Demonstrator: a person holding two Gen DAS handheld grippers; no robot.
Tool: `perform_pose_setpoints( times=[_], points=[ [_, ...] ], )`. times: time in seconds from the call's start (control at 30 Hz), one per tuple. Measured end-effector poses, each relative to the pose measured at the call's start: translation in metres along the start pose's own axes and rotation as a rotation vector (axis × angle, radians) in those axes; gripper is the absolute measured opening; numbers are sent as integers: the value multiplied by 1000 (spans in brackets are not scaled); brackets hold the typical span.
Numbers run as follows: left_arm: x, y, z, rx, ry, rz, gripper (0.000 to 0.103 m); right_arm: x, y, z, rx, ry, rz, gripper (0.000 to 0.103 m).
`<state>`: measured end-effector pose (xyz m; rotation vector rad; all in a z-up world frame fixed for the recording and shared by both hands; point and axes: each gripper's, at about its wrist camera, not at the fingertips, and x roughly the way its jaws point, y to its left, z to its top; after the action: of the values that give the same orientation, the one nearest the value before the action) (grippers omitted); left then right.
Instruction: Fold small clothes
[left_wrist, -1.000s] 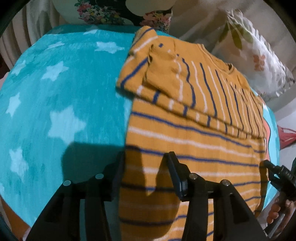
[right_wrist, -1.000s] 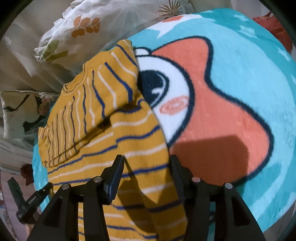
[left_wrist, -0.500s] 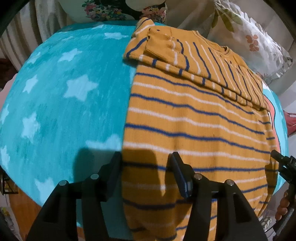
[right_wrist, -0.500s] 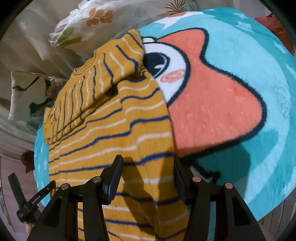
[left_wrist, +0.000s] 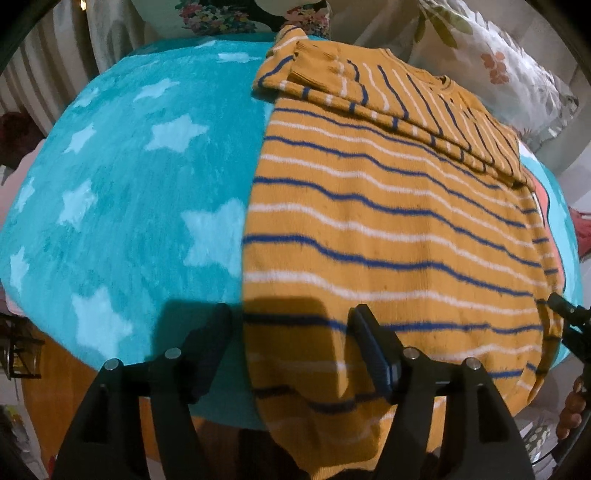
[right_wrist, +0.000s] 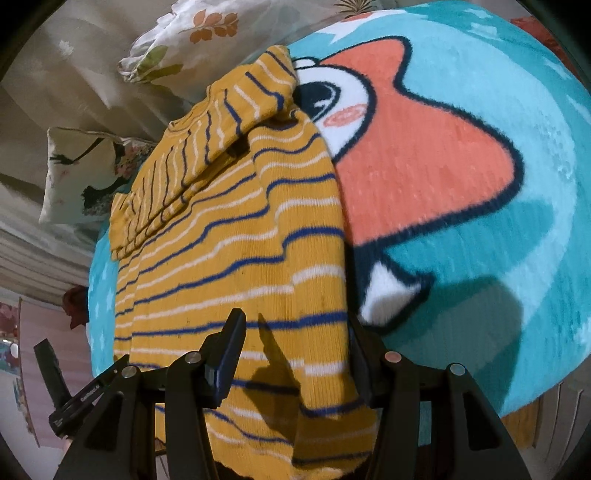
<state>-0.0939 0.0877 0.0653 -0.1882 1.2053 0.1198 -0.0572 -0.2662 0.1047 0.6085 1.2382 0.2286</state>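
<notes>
A mustard sweater (left_wrist: 388, 221) with blue and white stripes lies flat on a teal star blanket (left_wrist: 129, 184), its sleeves folded across the chest at the far end. Its hem droops over the near edge. My left gripper (left_wrist: 288, 347) hovers over the sweater's left hem corner. Its jaws are opening, and the cloth edge lies between them with no pad pressing on it. In the right wrist view my right gripper (right_wrist: 295, 350) stands open over the right hem side of the sweater (right_wrist: 240, 240), beside the blanket's orange fish print (right_wrist: 424, 166).
Floral pillows (left_wrist: 498, 66) (right_wrist: 192, 33) lie beyond the sweater's collar, and another pillow (right_wrist: 85, 173) sits at the far left. The right gripper (left_wrist: 569, 325) with a hand (left_wrist: 569, 410) shows at the left view's edge. The bed's near edge drops off just under both grippers.
Both grippers have drawn back along the sweater from its middle to the hem end. The left jaws stand wider apart. The sweater has not shifted on the blanket.
</notes>
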Motion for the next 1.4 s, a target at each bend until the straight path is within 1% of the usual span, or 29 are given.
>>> perform_pose_setpoints(
  times=[0.17, 0.23, 0.3, 0.47, 0.7, 0.83, 0.93, 1.03, 1.07, 1.1, 1.13, 1.17, 1.2, 1.23, 1.27, 1.4],
  points=[
    [-5, 0, -12, -18, 5, -7, 72, -2, 1, -9, -19, 20, 17, 56],
    [-6, 0, -15, -25, 9, -8, 75, -3, -1, -11, -22, 28, 29, 56],
    [-5, -2, -18, -29, 15, -6, 81, -4, -2, -13, -23, 34, 46, 56],
    [-7, -7, -28, -27, 11, 19, 85, -5, -9, -14, -12, 42, 92, 56],
    [-10, -10, -37, -60, 12, 26, 85, -6, -11, -17, -40, 70, 117, 56],
    [-13, -9, -44, -64, 25, 2, 85, -6, -18, -22, -38, 122, 194, 56],
    [-12, -9, -48, -74, 53, -14, 85, -7, -25, -30, -19, 140, 250, 56],
    [-11, -7, -52, -99, 72, -25, 84, -8, -30, -34, -12, 147, 272, 56],
    [-12, -6, -52, -104, 74, -26, 81, -8, -30, -34, -14, 149, 272, 56],
    [-13, -8, -51, -104, 74, -24, 75, -8, -30, -34, -18, 152, 273, 56],
    [-14, -10, -50, -100, 70, -16, 72, -8, -29, -35, -24, 156, 272, 56],
    [-16, -13, -49, -94, 62, -7, 60, -8, -28, -35, -33, 161, 269, 56],
    [-20, -16, -49, -82, 49, 5, 41, -9, -27, -35, -43, 165, 266, 56],
    [-23, -20, -49, -67, 38, 7, 28, -8, -25, -35, -54, 171, 263, 56],
    [-27, -24, -49, -51, 34, 3, 12, -8, -22, -35, -68, 177, 260, 55],
    [-34, -33, -46, -13, 16, 27, 12, -3, -9, -36, -131, 211, 240, 49]
  ],
)
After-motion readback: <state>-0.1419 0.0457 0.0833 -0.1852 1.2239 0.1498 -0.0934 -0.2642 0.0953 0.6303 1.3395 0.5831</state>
